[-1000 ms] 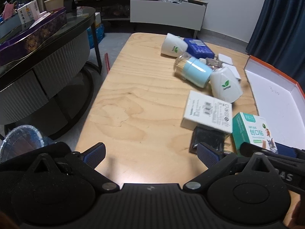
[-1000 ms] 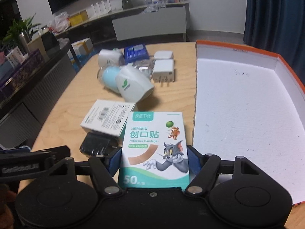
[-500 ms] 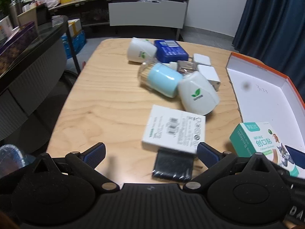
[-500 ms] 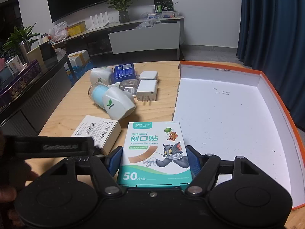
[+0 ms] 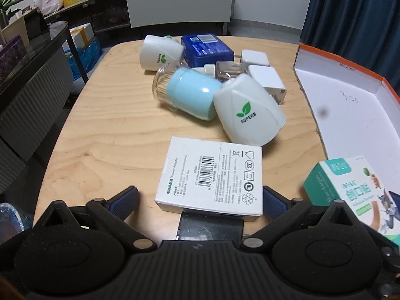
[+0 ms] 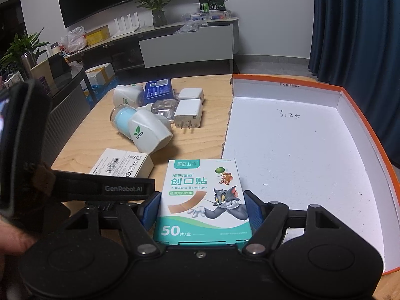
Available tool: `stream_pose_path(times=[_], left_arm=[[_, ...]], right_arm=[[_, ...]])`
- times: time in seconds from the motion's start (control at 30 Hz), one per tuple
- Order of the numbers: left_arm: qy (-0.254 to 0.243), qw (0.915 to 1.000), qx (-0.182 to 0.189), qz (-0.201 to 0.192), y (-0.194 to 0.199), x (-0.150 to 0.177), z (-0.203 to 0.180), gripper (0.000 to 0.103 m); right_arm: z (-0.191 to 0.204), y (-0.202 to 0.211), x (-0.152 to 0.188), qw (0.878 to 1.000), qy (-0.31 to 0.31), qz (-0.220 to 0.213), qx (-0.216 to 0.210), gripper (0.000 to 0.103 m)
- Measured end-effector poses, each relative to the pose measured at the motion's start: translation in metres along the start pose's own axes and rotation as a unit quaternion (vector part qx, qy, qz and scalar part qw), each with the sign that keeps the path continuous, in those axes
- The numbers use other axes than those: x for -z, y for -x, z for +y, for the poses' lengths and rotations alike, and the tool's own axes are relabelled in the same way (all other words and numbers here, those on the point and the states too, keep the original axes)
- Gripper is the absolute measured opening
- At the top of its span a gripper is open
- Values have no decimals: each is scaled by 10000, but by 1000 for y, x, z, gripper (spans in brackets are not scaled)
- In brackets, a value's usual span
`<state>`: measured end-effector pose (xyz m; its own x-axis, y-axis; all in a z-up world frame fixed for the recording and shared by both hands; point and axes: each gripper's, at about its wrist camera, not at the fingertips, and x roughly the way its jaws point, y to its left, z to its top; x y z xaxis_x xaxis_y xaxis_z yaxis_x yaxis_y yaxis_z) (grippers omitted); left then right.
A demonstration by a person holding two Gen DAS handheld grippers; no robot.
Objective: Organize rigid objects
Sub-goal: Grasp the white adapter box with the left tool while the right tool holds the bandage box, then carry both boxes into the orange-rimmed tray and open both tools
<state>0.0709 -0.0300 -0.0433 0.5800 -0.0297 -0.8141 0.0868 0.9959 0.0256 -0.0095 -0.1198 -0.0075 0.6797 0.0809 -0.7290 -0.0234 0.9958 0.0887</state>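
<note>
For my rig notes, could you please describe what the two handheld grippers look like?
Both the left gripper and right gripper are matte black plastic, with round textured discs, silver pivot screws, ribbed centre, and blue pads on the jaws. A black strap reads "GenRobot.AI". No cables or sleeves show.

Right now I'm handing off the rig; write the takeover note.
Right gripper: shut on the bandage box, held beside the orange-edged tray.
Left gripper: open, fingers either side of the white adapter box, not gripping.
On the table: two white SUPERB units, blue jar, blue box, two chargers, black item under the adapter box.
Done: nothing in the tray.
Left: everything.
</note>
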Motion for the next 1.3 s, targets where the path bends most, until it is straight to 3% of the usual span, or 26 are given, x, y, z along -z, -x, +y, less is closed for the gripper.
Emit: stream_pose_path(times=[0.17,0.23,0.53,0.83,1.3], left_arm=[[-25,9997,125,-201,5,-4,1,79],[126,9992,296,-228,6,-6,5,79],[261,9977,267,-572,34,-12,12,78],[434,9968,334,-588,59,-10,11,78],[337,9952,555,-736,80,-14,-18,79]], right_arm=[[0,1,-1,10000,10,-38,-30,84],[0,3,-1,10000,11,-59,-60,84],[0,15,-7,9997,4,-187,-136,84],[-8,33,-18,9992,-76,-351,-154,84],[-39,56,-26,9979,-318,-565,40,84]])
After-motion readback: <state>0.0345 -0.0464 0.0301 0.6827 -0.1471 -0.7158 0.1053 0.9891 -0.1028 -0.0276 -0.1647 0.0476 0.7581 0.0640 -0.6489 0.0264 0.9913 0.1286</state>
